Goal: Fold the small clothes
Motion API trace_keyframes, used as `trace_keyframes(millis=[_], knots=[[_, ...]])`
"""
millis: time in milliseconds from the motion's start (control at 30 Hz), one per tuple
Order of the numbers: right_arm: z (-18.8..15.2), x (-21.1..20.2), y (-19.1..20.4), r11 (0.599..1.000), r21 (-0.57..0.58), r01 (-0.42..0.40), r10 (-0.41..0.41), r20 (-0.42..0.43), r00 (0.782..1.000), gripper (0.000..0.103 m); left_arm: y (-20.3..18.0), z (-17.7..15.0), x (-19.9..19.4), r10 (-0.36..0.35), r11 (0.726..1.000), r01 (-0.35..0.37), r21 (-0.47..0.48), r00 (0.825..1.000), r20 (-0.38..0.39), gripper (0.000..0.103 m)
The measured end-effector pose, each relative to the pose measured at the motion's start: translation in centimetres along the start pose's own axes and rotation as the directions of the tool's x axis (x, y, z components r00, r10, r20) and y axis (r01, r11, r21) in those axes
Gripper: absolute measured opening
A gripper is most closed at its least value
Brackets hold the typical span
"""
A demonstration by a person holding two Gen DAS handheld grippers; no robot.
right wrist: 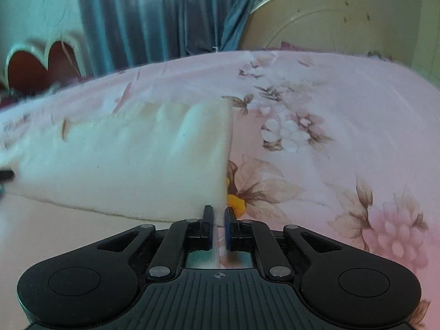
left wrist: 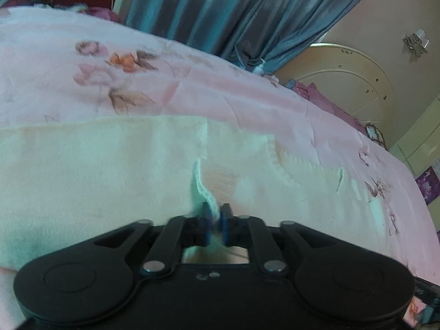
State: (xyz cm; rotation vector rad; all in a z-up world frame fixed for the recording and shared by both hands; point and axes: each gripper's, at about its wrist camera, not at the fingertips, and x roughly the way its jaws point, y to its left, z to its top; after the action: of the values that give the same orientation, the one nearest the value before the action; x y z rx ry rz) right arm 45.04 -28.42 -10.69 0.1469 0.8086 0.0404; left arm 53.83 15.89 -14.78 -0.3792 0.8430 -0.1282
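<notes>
A cream-white small garment [left wrist: 96, 170] lies spread on a pink floral bedspread [left wrist: 206, 90]. In the left wrist view my left gripper [left wrist: 215, 213] is shut on a raised fold of this garment near its middle edge. In the right wrist view the same garment [right wrist: 123, 162] stretches to the left, and my right gripper [right wrist: 218, 214] is shut on its near right corner, holding it just above the bedspread [right wrist: 343, 115]. The cloth between both grippers looks taut and slightly lifted.
Blue-grey curtains [left wrist: 209, 8] hang behind the bed. A cream round headboard [left wrist: 349, 88] stands at the far right, also in the right wrist view [right wrist: 316, 19]. Purple bedding [left wrist: 327, 101] lies by the headboard. A red heart-shaped board [right wrist: 41, 66] is at far left.
</notes>
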Motion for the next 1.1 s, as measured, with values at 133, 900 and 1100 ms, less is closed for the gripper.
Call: trace_keyframes(millis=[133,900,1100], knots=[[1.3,-1.1,0.6,0.999,-0.021,-0.042,0.044,0.099,0.994,0.006,-2.1,0.1,-2.3,0.027,0.993,-0.041,0.115,0.992,0.127,0.035],[9.6,11.7,-1.3,0.999,0.026,0.021,-0.021,0.026,0.999,0.006,-2.6,0.3,4.0,0.15,0.967,-0.173,0.186,0.98,0.132,0.009],[9.5,7.9,0.0,0.999,-0.006,-0.035,0.035,0.091,0.995,0.006,-4.6,0.7,0.2,0.136,0.966,-0.179,0.188,0.966,0.222,0.031]])
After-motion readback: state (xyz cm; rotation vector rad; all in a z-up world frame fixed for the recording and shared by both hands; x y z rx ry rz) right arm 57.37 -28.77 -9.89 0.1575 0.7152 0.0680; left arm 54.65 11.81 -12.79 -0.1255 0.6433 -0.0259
